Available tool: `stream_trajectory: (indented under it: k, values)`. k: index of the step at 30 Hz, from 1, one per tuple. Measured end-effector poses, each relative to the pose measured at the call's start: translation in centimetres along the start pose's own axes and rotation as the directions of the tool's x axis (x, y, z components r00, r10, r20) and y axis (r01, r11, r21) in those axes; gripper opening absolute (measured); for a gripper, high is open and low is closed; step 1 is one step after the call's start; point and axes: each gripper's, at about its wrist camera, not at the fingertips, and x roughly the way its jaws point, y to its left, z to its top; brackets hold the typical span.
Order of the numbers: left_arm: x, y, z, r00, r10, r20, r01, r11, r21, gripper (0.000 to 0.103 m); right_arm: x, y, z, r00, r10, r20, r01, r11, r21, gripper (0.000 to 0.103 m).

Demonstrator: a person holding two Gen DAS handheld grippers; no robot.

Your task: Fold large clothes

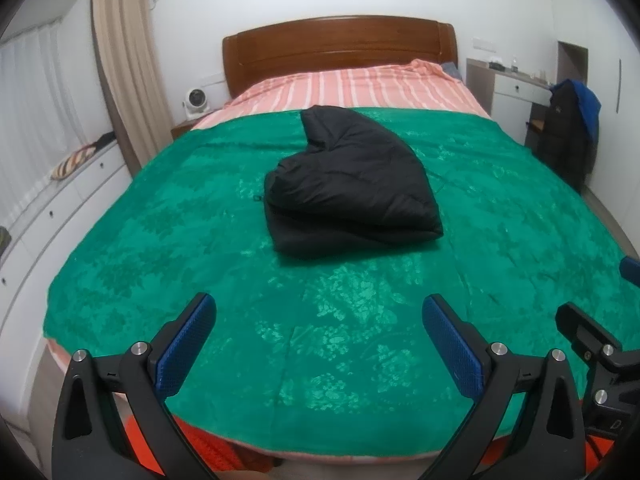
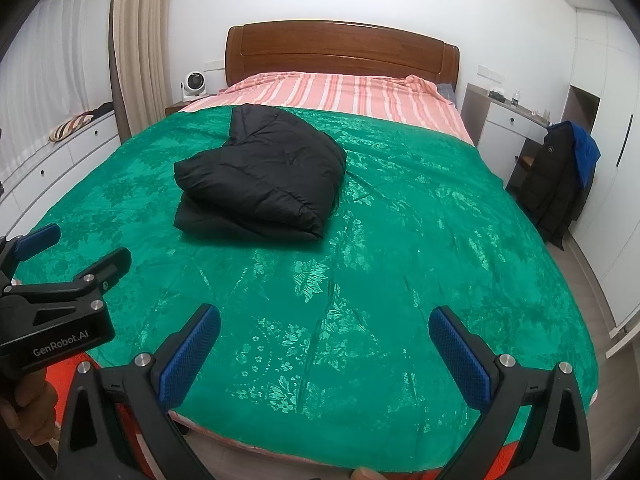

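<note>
A black puffy jacket [image 1: 348,184] lies folded in a thick bundle on the green bedspread [image 1: 200,248], near the middle of the bed. In the right wrist view the jacket [image 2: 260,176] sits left of centre on the bedspread [image 2: 420,248]. My left gripper [image 1: 320,320] hovers open over the foot of the bed, well short of the jacket, nothing between its blue pads. My right gripper [image 2: 325,330] is likewise open and holds nothing. The left gripper [image 2: 68,248] also shows at the left edge of the right wrist view, held by a hand [image 2: 28,408].
A wooden headboard [image 1: 340,48] and striped pink sheet [image 1: 352,88] lie beyond the jacket. A chair with dark and blue coats [image 2: 564,176] stands right of the bed by a white desk [image 2: 504,120]. White drawers [image 1: 60,208] and a curtain [image 1: 120,60] line the left side.
</note>
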Motion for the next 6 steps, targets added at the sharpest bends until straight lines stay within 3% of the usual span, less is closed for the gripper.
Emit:
stream_trajectory:
  k: [6]
  values:
    - [-0.44, -0.4, -0.03, 0.999, 0.008, 0.036, -0.009, 1.0, 0.019, 0.103, 0.23, -0.28, -0.04, 1.0, 0.002, -0.007, -0.002, 1.0, 0.007, 0.103]
